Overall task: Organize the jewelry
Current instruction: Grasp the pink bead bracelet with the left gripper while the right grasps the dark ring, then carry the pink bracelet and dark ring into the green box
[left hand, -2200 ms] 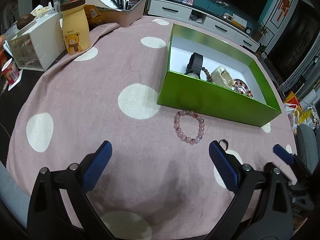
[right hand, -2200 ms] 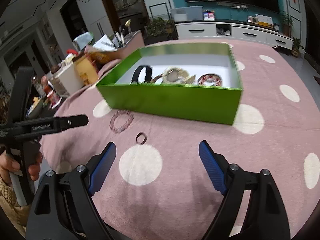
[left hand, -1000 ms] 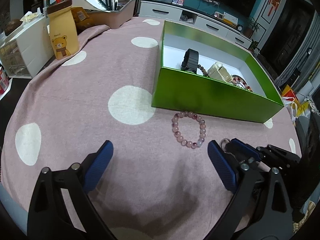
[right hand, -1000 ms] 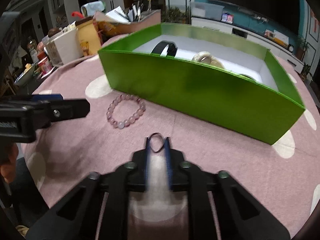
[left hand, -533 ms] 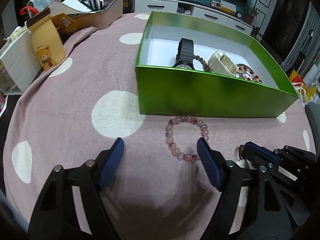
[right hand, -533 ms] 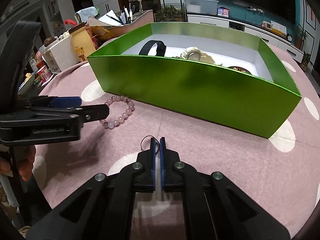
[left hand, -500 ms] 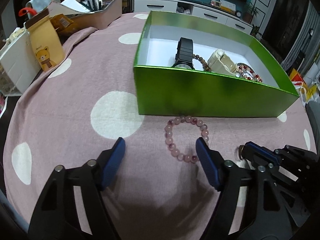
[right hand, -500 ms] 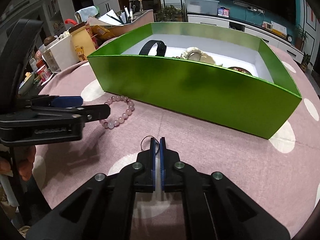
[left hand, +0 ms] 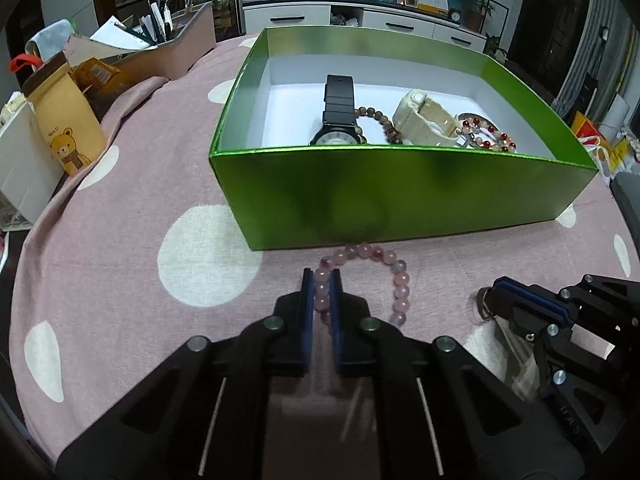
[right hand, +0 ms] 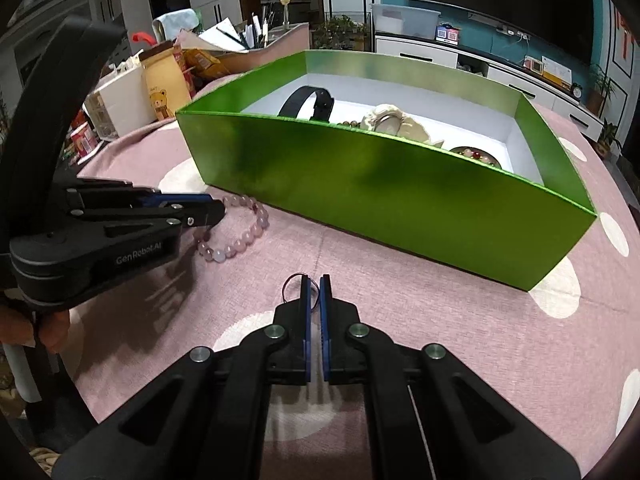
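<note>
A pink bead bracelet (left hand: 394, 268) lies on the pink dotted cloth against the near wall of the green box (left hand: 400, 192). My left gripper (left hand: 321, 280) is shut on the bracelet's left side; it shows in the right wrist view (right hand: 208, 210) with the bracelet (right hand: 240, 242). My right gripper (right hand: 314, 282) is shut on a thin metal ring (right hand: 290, 282), just above the cloth in front of the box (right hand: 380, 184). In the left wrist view the right gripper (left hand: 496, 290) holds the ring (left hand: 482, 304). The box holds a black watch (left hand: 338, 108), a cream watch (left hand: 424, 118) and bead bracelets (left hand: 486, 136).
A bear-printed yellow carton (left hand: 64, 120) and a white organiser (left hand: 20, 160) stand at the table's left edge. A pink tray of pens and papers (left hand: 168, 48) sits at the back left. The cloth (left hand: 140, 208) spreads left of the box.
My left gripper has moved forward and closed on the bracelet's left side. My right gripper stays shut on the ring, lifted slightly and nearer the box.
</note>
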